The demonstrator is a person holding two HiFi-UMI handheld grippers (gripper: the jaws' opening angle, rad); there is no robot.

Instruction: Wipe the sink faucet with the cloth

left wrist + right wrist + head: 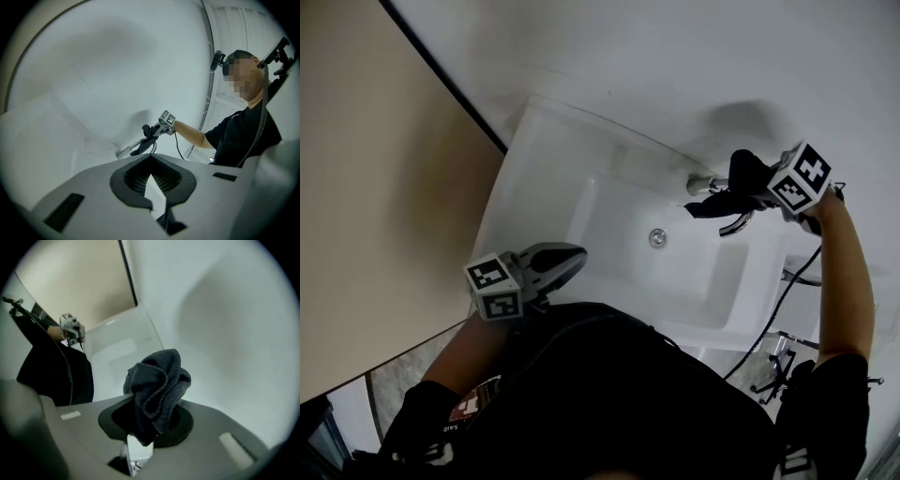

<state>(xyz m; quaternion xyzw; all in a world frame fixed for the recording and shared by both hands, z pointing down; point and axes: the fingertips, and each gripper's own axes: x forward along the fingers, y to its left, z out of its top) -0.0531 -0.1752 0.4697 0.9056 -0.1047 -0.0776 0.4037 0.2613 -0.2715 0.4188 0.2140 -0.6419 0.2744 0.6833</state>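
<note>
The dark grey cloth (157, 385) is bunched up and clamped between the jaws of the right hand-held gripper (145, 427). It stands out of them in a crumpled wad of folds. In the head view this cloth (746, 172) sits at the chrome faucet (703, 185) at the back of the white sink (516, 178). A dark fold hangs down over the curved spout; whether it presses on the metal cannot be told. The left gripper view shows the same from across the basin, with the cloth lying over the faucet (125, 151).

The round drain (657, 237) lies in the basin floor, well apart from the faucet. The left hand-held gripper (567, 261) hovers over the sink's near left rim. Its jaws are together with nothing between them (151, 187).
</note>
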